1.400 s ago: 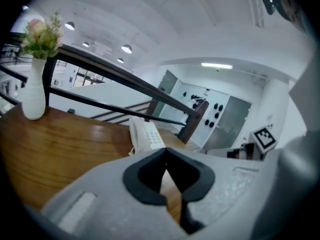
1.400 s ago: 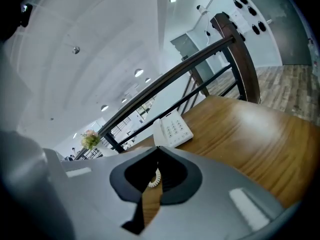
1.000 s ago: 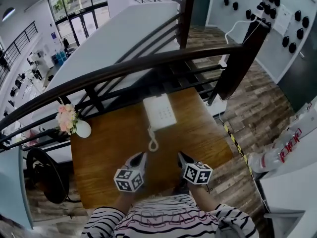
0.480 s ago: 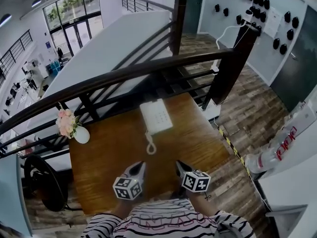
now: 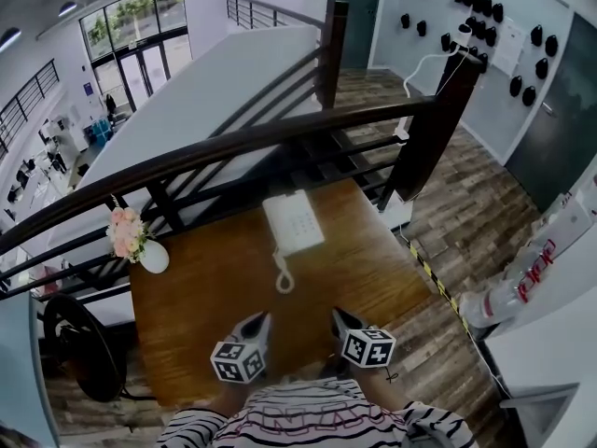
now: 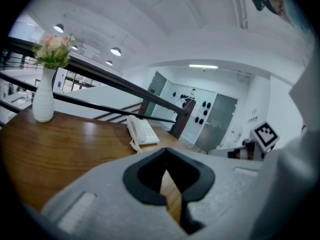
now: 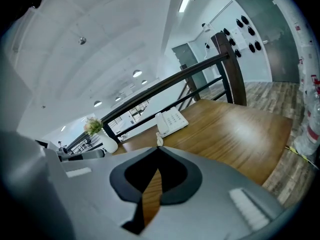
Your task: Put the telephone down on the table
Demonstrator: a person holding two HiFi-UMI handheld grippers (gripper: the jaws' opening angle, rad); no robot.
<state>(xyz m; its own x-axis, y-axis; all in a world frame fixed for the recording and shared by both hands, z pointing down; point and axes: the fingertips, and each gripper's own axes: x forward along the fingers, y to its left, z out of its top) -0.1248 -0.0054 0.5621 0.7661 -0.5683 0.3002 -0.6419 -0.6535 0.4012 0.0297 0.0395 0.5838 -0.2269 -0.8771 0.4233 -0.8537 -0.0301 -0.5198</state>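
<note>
Both grippers have pulled back toward the near edge since the earlier frame. Desk carries the telephone lying flat at mid far edge, looks already down. Left gripper and right gripper clenched, empty, well apart from it. Risk: another reach could snag the cord or shove the phone off the far edge.

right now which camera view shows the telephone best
The head view. It looks down on the whole telephone, face up, with its cord lying on the table. The left gripper view shows it small and side-on from low down; the right gripper view shows it small too, seen at a slant.
</note>
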